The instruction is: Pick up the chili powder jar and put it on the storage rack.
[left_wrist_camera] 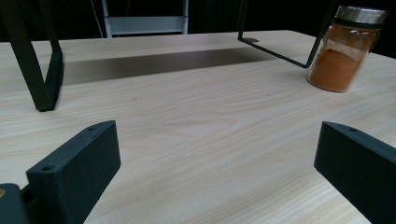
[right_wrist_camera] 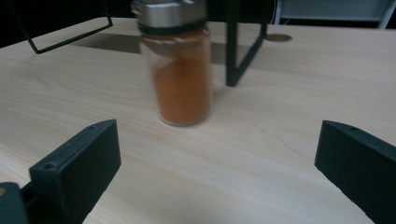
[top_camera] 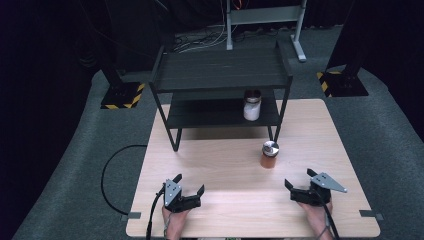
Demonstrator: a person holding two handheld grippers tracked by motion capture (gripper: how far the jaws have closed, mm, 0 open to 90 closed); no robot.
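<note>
Both hands enter from six o'clock; left gripper [top_camera: 189,186] and right gripper [top_camera: 298,178] hold their fingers spread wide, pointing toward twelve.

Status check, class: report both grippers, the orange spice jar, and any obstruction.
Left gripper open, empty. Right gripper open, facing orange spice jar. Jar upright on table, lid on. Path clear.

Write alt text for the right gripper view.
A glass jar of orange powder with a silver lid stands upright on a pale wooden table, ahead of the open right gripper. A black rack leg stands behind the jar.
</note>
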